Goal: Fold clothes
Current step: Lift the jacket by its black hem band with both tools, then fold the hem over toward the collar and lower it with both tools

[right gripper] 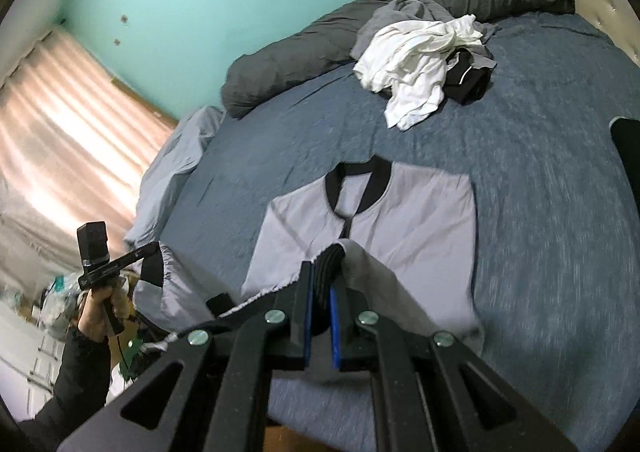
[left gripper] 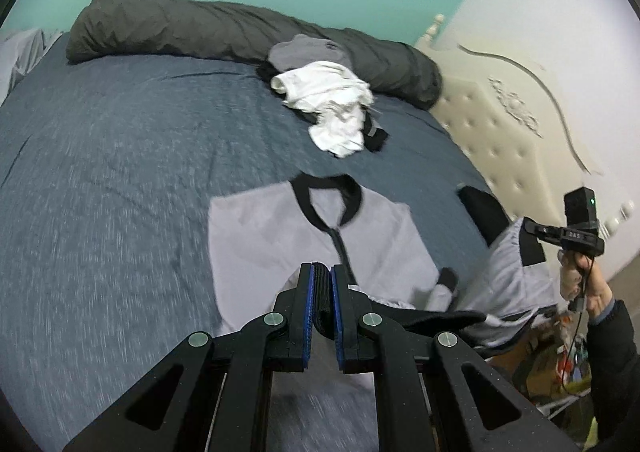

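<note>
A light grey jacket [left gripper: 272, 236] with a black collar and zip lies front-up on the blue bed [left gripper: 100, 172], its collar pointing away from me. My left gripper [left gripper: 322, 272] is shut on the jacket's black bottom hem, lifted off the bed. My right gripper [right gripper: 322, 272] is shut on another part of the same hem, and grey cloth drapes over its right finger. The jacket [right gripper: 420, 220] has its lower part raised between the two grippers. Each wrist view shows the other gripper held by a hand: the right gripper [left gripper: 536, 236] and the left gripper [right gripper: 148, 252].
A pile of white and dark clothes [left gripper: 332, 100] [right gripper: 420, 64] sits further up the bed, against a rolled dark grey duvet [left gripper: 200, 28]. A cream tufted headboard [left gripper: 500, 124] borders one side. A curtain [right gripper: 60, 152] and floor clutter [right gripper: 60, 292] lie beyond the bed's edge.
</note>
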`<state>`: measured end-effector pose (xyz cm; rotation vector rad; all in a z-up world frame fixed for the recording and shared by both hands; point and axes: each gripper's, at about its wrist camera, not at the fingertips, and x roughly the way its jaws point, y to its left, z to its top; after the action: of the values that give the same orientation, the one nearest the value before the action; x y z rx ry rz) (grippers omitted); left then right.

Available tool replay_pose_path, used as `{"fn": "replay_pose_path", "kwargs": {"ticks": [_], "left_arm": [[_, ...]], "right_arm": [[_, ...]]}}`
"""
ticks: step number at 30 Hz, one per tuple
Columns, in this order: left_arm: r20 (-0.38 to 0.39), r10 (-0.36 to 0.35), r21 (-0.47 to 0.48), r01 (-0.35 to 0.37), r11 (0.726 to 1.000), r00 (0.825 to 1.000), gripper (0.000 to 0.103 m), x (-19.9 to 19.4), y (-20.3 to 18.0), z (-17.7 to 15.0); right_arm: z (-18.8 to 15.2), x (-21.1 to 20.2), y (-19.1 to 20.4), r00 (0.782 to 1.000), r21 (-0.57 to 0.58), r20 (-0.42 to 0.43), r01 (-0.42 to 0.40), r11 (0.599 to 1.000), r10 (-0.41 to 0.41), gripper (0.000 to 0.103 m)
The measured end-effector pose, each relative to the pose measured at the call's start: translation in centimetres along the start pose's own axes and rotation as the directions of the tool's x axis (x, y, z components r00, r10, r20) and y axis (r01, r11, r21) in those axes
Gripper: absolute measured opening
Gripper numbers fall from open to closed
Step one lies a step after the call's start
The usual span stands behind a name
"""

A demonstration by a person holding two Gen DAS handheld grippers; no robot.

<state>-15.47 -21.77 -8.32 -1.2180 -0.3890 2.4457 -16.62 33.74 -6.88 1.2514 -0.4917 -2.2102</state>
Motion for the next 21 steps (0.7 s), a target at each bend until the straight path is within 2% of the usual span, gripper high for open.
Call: {"fn": "replay_pose_path", "kwargs": {"ticks": [5,9,13,17,20,21], "left_arm": [[-0.032,0.043,-0.045,-0.045,0.998,0.999,0.009,6.2,3.8,4.4],[-0.067,0.091,-0.098,-0.097,0.99,0.994,0.009,11.9,7.6,6.9],[-0.093,0.103,-0.172,-0.118,0.978,0.99,0.009,17.6,11.2,7.7],[-0.134,0.12,-0.23,-0.149,0.962,0.984,0.012,22.7,14.0,6.9],[-0.139,0.133,-0.282,-0.168,0.944,0.981,0.025,24.3,15.4,6.4],[-0.13,0.133,-0.297,-0.166,0.94,0.983,0.036,24.4,15.7,6.3]], "right_arm": [[5.0,4.4,-3.7,0.999,0.04,-0.006,0.039,0.998,-0.039,0.006],[8.5,8.4,-7.4,0.994,0.074,-0.024,0.105,0.992,-0.104,0.006],[9.9,13.0,-11.3,0.985,0.106,-0.059,0.171,0.98,-0.165,0.006],[10.5,18.0,-14.9,0.97,0.124,-0.104,0.234,0.964,-0.222,0.007],[10.5,20.7,-17.0,0.958,0.149,-0.138,0.27,0.951,-0.251,0.008],[10.4,21.4,-17.6,0.954,0.159,-0.15,0.281,0.946,-0.258,0.008]]}}
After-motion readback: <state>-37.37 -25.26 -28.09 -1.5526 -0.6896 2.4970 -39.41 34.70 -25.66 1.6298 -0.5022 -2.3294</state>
